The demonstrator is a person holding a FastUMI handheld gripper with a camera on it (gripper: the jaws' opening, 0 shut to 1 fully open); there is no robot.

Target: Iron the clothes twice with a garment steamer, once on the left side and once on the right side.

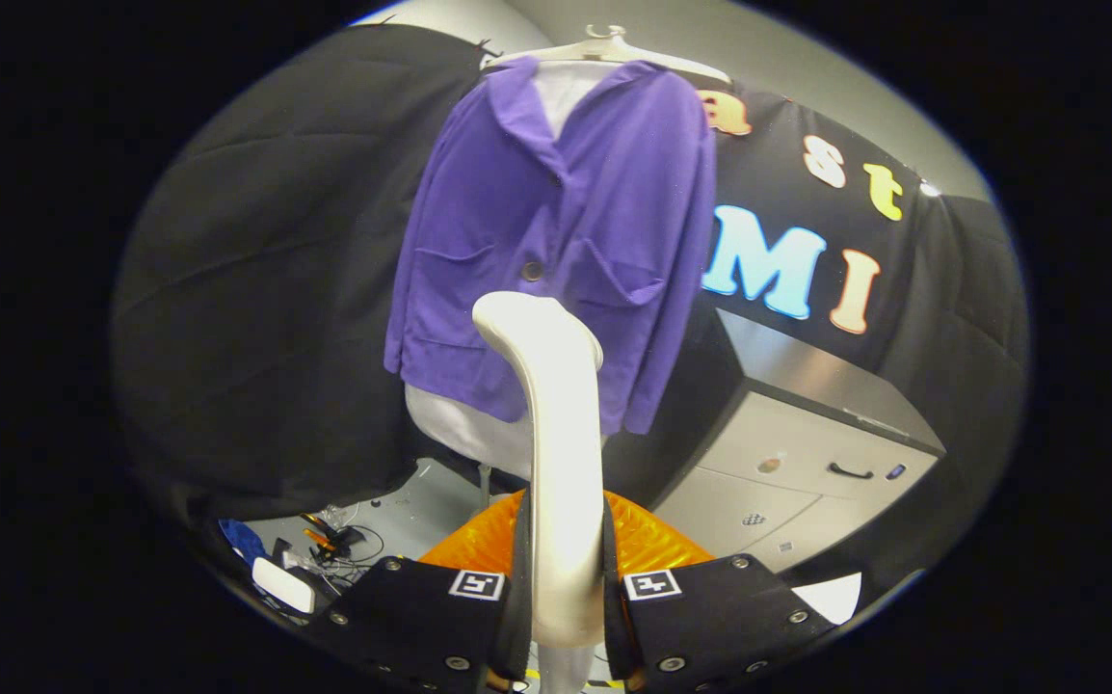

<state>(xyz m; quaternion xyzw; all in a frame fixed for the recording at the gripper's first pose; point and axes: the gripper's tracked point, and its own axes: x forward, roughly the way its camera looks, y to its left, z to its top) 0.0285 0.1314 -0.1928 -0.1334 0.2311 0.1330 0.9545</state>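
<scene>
My gripper is shut on the handle of a cream-white garment steamer, both black fingers pressing its sides. The steamer rises between the fingers and its curved head points at a purple jacket. The jacket hangs on a white hanger over a white torso form, beyond the steamer. The steamer head sits in front of the jacket's lower middle, near the dark button; I cannot tell whether it touches the cloth.
A grey cabinet with drawers stands right of the jacket. An orange textured thing lies just beyond the fingers. Cables and small tools clutter the floor at the lower left, with a white box beside them.
</scene>
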